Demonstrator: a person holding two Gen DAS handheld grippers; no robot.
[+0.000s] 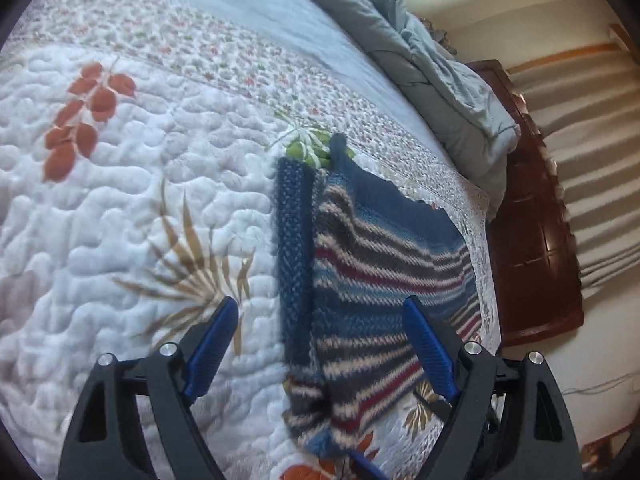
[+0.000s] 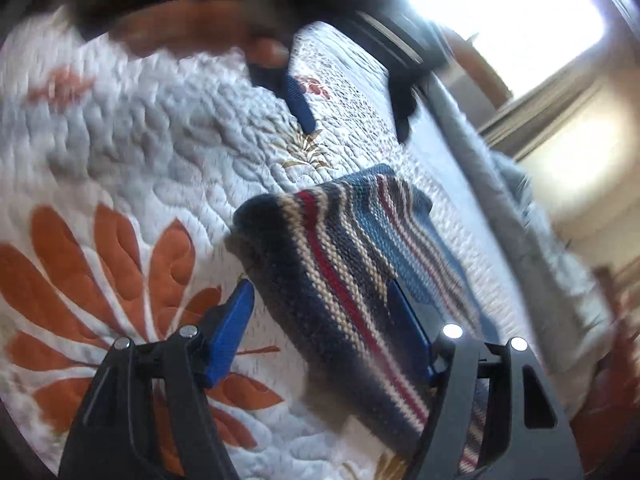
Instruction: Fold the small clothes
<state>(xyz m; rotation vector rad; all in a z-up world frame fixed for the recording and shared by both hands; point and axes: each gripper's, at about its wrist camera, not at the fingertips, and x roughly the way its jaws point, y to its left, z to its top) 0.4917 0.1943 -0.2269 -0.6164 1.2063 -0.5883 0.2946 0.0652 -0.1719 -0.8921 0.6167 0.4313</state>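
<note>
A small striped knit garment (image 1: 360, 280), blue with red, cream and grey bands, lies folded on the quilted bedspread (image 1: 120, 220). In the left wrist view my left gripper (image 1: 320, 306) is open, its blue fingers spread over the garment's near part, holding nothing. In the right wrist view the garment (image 2: 344, 276) lies between the spread blue fingers of my right gripper (image 2: 320, 284), which is open. The left gripper (image 2: 348, 120) shows at the top of the right wrist view, blurred, held by a hand.
The white quilt has orange leaf prints (image 2: 100, 280) and tan fern prints (image 1: 192, 264). A crumpled grey-blue blanket (image 1: 440, 72) lies along the bed's far edge. A dark wooden bed frame (image 1: 532, 240) and the floor lie beyond the edge.
</note>
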